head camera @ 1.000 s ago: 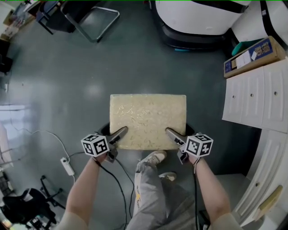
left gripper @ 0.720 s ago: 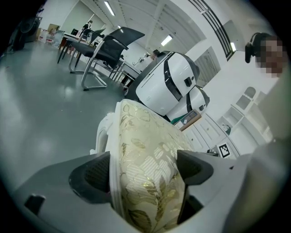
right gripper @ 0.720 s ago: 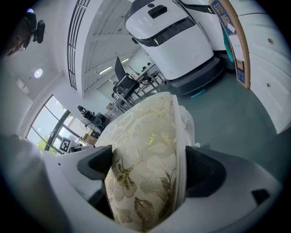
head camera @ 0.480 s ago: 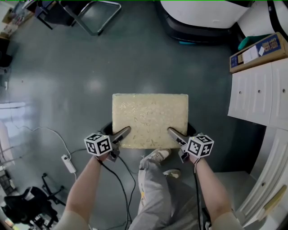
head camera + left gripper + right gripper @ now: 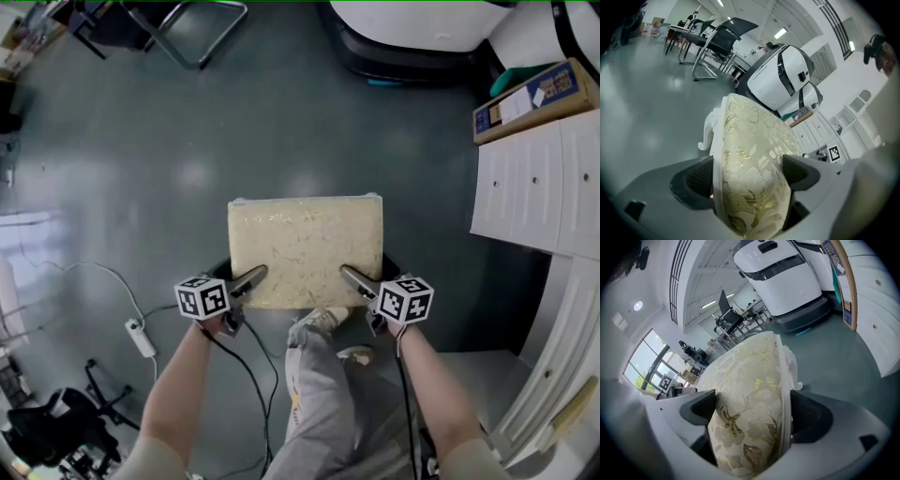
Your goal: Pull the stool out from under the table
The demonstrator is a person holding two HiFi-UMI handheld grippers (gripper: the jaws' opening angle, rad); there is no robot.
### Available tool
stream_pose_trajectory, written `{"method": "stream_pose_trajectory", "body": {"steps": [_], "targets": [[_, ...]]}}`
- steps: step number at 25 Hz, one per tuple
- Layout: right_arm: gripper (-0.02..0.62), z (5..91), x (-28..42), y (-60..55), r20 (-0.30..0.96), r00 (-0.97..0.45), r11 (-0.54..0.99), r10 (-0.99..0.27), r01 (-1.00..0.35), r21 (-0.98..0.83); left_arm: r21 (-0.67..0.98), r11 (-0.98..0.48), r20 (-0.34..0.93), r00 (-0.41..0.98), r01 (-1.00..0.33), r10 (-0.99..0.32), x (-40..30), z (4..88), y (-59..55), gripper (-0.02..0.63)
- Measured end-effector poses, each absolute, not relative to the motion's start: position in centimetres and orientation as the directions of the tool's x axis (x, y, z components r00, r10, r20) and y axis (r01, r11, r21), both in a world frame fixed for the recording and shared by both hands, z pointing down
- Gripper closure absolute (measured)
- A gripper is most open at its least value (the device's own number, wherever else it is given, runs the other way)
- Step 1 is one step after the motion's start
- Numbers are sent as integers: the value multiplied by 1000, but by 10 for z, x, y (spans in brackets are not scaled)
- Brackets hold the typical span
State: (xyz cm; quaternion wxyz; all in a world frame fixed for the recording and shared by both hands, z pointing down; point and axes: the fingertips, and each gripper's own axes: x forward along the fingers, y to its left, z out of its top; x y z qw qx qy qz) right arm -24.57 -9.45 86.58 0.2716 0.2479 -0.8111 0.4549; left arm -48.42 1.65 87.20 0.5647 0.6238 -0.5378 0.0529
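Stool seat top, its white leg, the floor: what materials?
Cream rectangular stool seat: woven brocade-like fabric, gold floral pattern with slight sheen, probably padded. White curved stool leg: glossy white, painted wood or moulded plastic; cannot tell which. Grey floor: smooth hard coating, it mirrors ceiling lights.

The square stool with the cream flowered cloth seat [image 5: 306, 248] stands in the middle of the grey floor [image 5: 187, 141]. The left gripper [image 5: 253, 276] grips its near left corner, and the right gripper [image 5: 349, 276] its near right corner. A white cupboard [image 5: 525, 187] is to the right, with a long cardboard box [image 5: 532, 97] just behind it. A big white machine [image 5: 412, 23] is behind the stool. A white plug strip [image 5: 141, 339] lies on the floor to the left.
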Motion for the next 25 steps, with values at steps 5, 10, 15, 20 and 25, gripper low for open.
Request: {"method": "stream_pose_trajectory", "body": {"steps": [5,10,15,20,25], "targets": [[106,853,-239,-94,726,-662,448,-186,-715,-537,595,277,731,365,-755,-576,-486,868,22,155],[225,793,-246,-101,650,-703,502,-291,-690,-521,488,321,795,260,-812,-549,-492,843,24,158],[402,714,-262,-106,580,-750,605,-318,-632,-484,469,295,784,239,-833,-573,-494,790,25,323],[514,629,-270,-108,527,-778,678,-344,-593,-434,454,237,731,207,-859,-650,-495,713,10,414],[552,543,-272,-115,449,-805,697,-387,-574,-430,370,179,643,112,-912,-758,-500,617,-16,482]]}}
